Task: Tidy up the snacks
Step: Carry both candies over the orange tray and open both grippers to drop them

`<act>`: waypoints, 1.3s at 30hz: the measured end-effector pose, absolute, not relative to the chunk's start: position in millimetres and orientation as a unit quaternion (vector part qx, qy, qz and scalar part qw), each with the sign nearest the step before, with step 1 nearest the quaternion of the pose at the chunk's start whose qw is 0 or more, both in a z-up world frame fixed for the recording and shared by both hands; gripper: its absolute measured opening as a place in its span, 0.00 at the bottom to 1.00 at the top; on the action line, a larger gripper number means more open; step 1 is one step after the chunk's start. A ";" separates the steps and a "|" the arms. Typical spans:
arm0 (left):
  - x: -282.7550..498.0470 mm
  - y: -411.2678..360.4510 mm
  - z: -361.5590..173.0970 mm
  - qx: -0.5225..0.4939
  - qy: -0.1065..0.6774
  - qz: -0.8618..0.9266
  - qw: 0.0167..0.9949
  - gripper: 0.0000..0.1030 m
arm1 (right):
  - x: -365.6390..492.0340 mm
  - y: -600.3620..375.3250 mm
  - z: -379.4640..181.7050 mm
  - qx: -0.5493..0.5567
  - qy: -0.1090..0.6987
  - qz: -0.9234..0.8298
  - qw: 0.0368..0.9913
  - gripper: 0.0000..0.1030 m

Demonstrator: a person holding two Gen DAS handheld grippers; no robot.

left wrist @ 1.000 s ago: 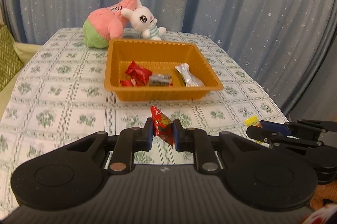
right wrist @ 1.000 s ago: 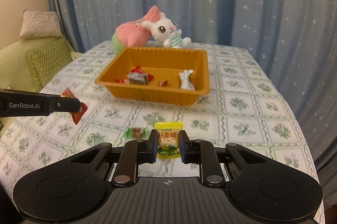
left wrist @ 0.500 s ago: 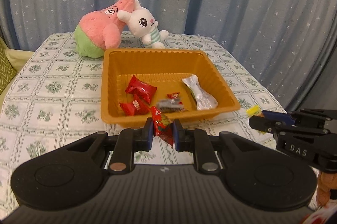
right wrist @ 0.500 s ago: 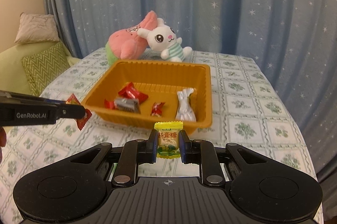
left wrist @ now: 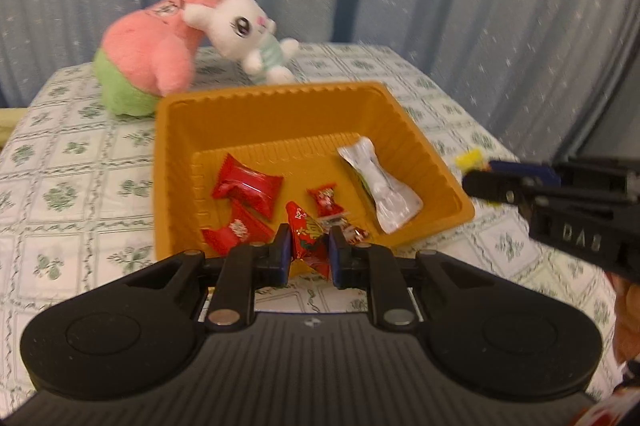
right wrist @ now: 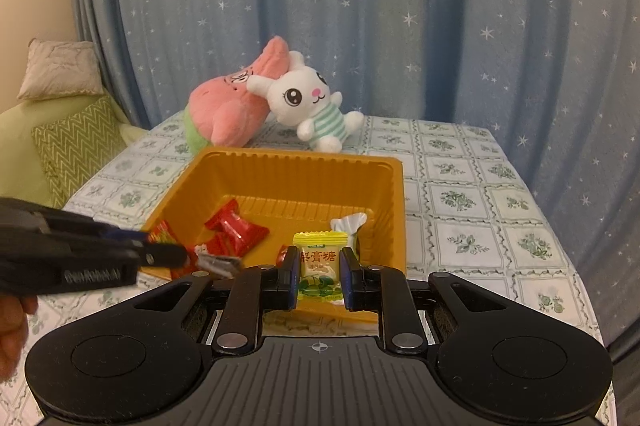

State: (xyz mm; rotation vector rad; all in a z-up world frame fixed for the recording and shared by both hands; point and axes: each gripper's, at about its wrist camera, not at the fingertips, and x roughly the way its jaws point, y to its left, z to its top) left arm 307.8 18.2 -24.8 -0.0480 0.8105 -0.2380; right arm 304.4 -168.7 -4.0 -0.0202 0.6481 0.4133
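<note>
My left gripper (left wrist: 307, 251) is shut on a red candy (left wrist: 306, 240) and hangs over the near rim of the orange tray (left wrist: 256, 106). My right gripper (right wrist: 320, 276) is shut on a yellow-green candy (right wrist: 320, 262) above the tray's (right wrist: 296, 162) near right corner. Inside the tray lie several red candies, among them a large red one (left wrist: 248, 188), and a silver packet (left wrist: 380, 186). In the left wrist view the right gripper (left wrist: 476, 182) comes in from the right with the yellow wrapper (left wrist: 470, 159) showing. In the right wrist view the left gripper (right wrist: 160, 250) comes in from the left.
A pink plush (right wrist: 228, 106) and a white rabbit plush (right wrist: 308, 102) lean together on the table behind the tray. The tablecloth (right wrist: 460, 198) has a green floral grid. A blue starred curtain (right wrist: 360, 6) hangs behind. Green cushions (right wrist: 76, 142) sit at the left.
Both grippers have moved forward with their candies, from over the tablecloth to the tray's near edge. The tray and plush toys now look larger and closer.
</note>
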 end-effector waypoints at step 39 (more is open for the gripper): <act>311.6 58.2 -13.6 -0.077 0.371 -0.054 0.924 0.38 | 375.7 -160.9 -18.3 0.087 0.369 0.224 0.898 0.58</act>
